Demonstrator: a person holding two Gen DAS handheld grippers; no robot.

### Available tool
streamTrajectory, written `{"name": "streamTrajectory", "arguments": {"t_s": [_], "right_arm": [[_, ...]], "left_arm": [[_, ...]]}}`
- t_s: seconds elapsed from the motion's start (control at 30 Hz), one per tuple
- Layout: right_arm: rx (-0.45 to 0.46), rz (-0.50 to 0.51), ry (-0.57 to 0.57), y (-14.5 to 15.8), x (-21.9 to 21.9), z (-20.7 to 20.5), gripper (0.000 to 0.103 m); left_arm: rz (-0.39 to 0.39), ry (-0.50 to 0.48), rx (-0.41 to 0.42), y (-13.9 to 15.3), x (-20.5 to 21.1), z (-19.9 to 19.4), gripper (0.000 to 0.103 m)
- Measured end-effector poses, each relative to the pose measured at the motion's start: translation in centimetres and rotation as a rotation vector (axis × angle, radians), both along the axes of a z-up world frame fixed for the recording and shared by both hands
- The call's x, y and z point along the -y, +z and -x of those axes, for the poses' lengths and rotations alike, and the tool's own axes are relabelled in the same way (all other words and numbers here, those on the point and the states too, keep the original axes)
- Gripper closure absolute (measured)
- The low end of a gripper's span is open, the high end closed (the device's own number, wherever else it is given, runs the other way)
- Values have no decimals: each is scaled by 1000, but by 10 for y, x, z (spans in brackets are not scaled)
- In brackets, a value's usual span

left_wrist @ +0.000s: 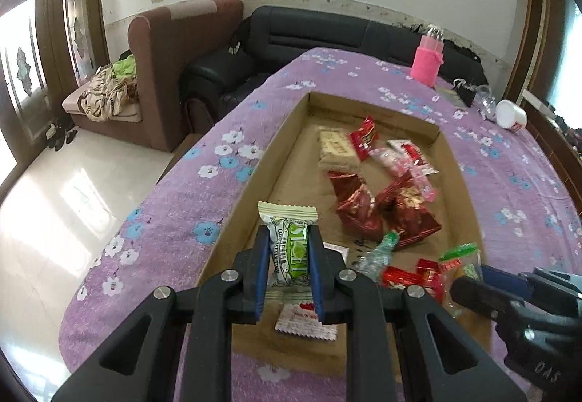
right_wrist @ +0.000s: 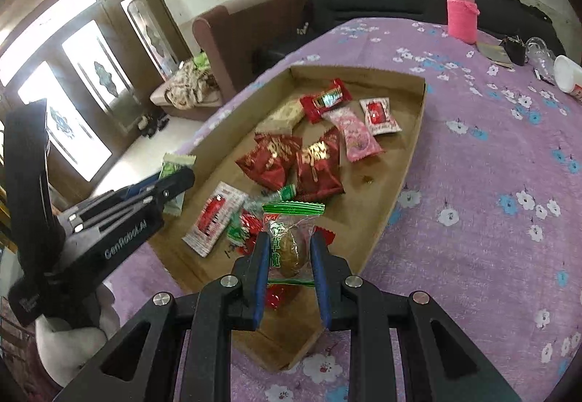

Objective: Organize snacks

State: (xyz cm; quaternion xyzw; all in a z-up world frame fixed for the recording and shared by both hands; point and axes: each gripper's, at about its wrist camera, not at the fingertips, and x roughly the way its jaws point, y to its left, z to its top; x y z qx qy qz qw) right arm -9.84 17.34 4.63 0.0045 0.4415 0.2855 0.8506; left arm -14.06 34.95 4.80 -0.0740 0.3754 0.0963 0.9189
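A shallow cardboard tray (left_wrist: 287, 133) (right_wrist: 411, 144) lies on the purple flowered tablecloth and holds several snack packets. My left gripper (left_wrist: 289, 238) is shut on a cream and green wafer packet (left_wrist: 289, 249), held above the tray's near left part; it also shows in the right wrist view (right_wrist: 174, 169). My right gripper (right_wrist: 289, 245) is shut on a clear packet with a green top and a brown pastry (right_wrist: 291, 242), held above the tray's near end; this packet shows at the right of the left wrist view (left_wrist: 462, 260). Two red foil bags (right_wrist: 291, 162) lie mid-tray.
A pink-sleeved bottle (right_wrist: 462, 13), a white cup (right_wrist: 569, 75), keys and a clear plastic item (right_wrist: 542, 53) stand at the table's far right. A black sofa (left_wrist: 327, 31) and a brown armchair (left_wrist: 174, 49) are behind the table. The white tiled floor (left_wrist: 54, 205) lies left.
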Motion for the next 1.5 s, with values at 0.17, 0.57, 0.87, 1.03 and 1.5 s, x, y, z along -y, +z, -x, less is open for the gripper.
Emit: {"name": "streamTrajectory", "arguments": {"t_s": [0.17,0.57,0.87,1.03,1.5], "right_arm": [[50,102,-40,-8,-8,-4,77],[127,-74,-198,24,61,18,57],[126,-119,-332,17,111,38,54],[136,-128,-343,21,122,43,54],[167,-108,-365,17,128,58,47]], "left_arm": [[24,-7,-9,-5,-7,-11,70],[57,-11,159,32,7,19,24],[4,-14,251,59,51,45,8],[11,-42,270,69,69,49,8],[-33,-51,293,72,94,64,7]]}}
